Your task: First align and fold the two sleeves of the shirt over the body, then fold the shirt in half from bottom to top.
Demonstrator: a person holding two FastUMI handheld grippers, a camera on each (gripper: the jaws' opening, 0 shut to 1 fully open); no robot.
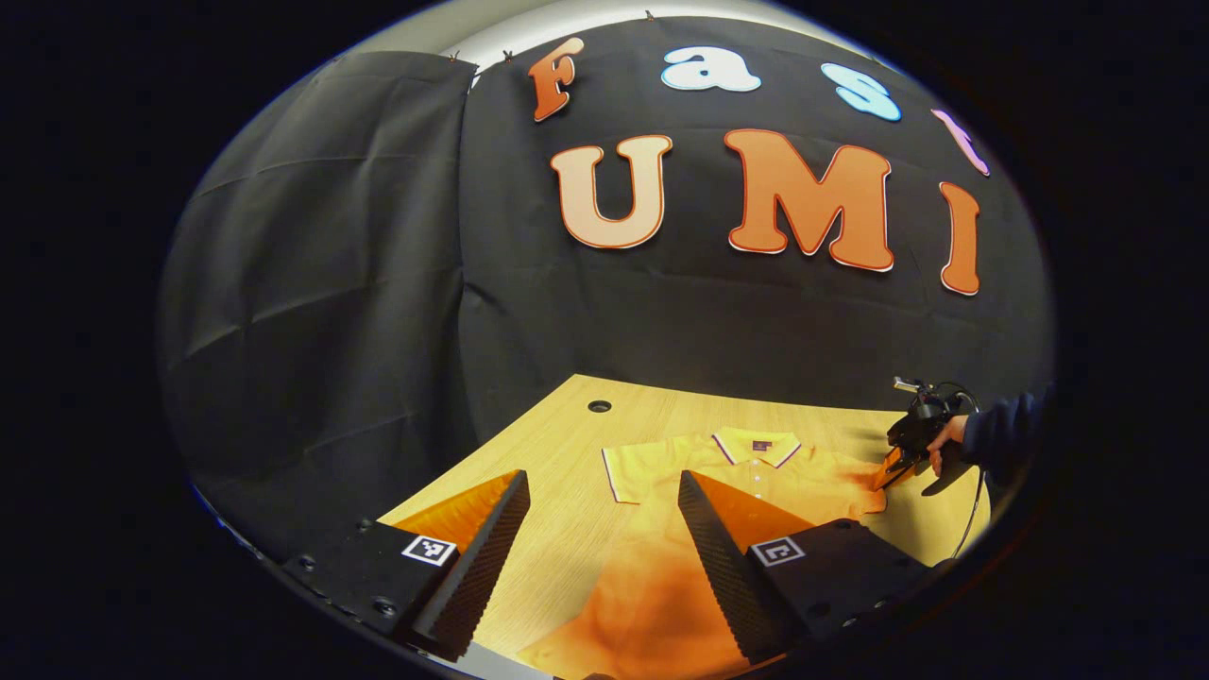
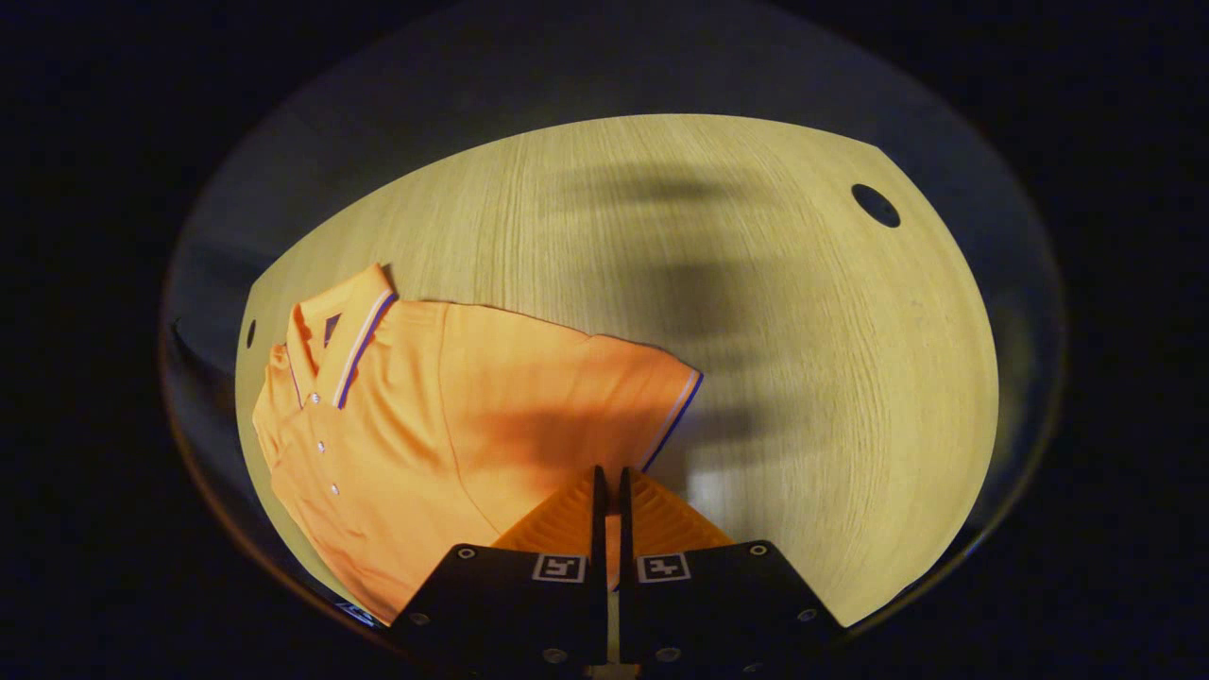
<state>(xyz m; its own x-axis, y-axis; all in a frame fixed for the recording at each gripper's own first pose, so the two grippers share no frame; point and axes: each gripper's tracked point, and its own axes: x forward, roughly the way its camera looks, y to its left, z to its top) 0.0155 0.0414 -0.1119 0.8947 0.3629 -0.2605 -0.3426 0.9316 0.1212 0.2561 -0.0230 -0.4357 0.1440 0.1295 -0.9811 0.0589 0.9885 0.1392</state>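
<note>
An orange polo shirt [image 1: 756, 482] lies flat and face up on the wooden table [image 1: 557, 453], collar [image 1: 756, 446] toward the far wall. My left gripper [image 1: 603, 482] hovers open above the shirt's lower body and the sleeve on the left, holding nothing. In the left gripper view, a hand in a dark sleeve [image 1: 1001, 434] holds my right gripper [image 1: 888, 472] at the shirt's other sleeve. In the right gripper view, my right gripper [image 2: 609, 472] is shut, with the lower edge of that striped-hem sleeve [image 2: 604, 397] running in between its fingers. The shirt [image 2: 397, 425] spreads to the left.
The table has a round cable hole [image 1: 599, 406] near its far left; in the right gripper view cable holes [image 2: 876, 205] sit at two corners. Bare wood [image 2: 756, 331] stretches beyond the sleeve. The black booth wall [image 1: 331, 331] stands close behind the table.
</note>
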